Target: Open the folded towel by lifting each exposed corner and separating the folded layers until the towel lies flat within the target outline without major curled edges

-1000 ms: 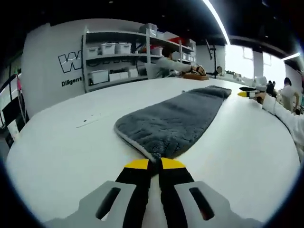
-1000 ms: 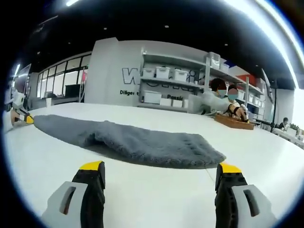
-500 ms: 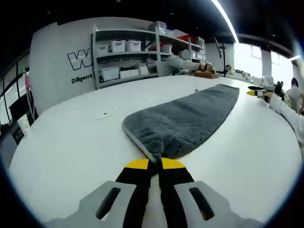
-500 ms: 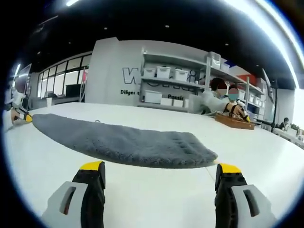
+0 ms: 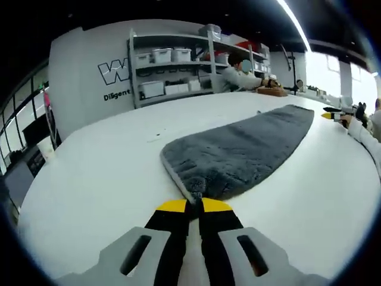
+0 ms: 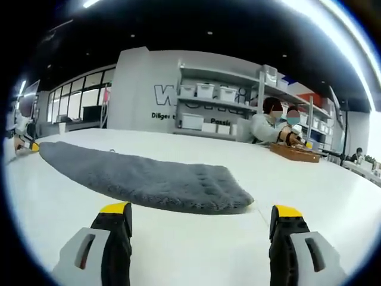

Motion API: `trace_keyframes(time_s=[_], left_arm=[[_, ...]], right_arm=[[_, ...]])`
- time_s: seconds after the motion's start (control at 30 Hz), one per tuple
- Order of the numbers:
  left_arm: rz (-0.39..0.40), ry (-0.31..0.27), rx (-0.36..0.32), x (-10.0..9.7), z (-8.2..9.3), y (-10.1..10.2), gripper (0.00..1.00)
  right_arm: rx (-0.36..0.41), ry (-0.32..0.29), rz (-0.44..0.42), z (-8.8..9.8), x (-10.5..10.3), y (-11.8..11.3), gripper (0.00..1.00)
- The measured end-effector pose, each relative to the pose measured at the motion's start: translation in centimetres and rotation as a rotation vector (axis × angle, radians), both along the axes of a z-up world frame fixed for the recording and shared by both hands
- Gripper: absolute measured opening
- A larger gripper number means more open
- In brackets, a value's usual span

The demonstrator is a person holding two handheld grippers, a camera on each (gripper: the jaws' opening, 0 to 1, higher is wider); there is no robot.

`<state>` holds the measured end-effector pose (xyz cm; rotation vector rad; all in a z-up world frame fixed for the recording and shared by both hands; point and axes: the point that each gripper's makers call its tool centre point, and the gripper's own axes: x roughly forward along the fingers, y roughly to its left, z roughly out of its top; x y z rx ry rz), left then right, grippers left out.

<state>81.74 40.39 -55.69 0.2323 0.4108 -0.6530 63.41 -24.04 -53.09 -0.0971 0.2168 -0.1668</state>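
The left gripper's [image 5: 194, 205] fingers pinch a corner of the grey towel [image 5: 238, 152] on the white table [image 5: 101, 179], while the right gripper's [image 6: 202, 214] fingers stand wide apart, holding nothing.

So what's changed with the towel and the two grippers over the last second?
In the right gripper view, the grey towel has slid away from the open right gripper toward the left gripper, and its raised fold has flattened out. The left gripper stays shut on the towel's corner; the right stays open, off the towel.
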Motion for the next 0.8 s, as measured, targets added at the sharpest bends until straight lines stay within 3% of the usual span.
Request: trace_keyframes(time_s=[0.8], left_arm=[[0.165, 0.017, 0.009, 1.3, 0.0, 7.6, 0.05]], right_arm=[[0.000, 0.010, 0.006, -0.2, 0.0, 0.2, 0.96]])
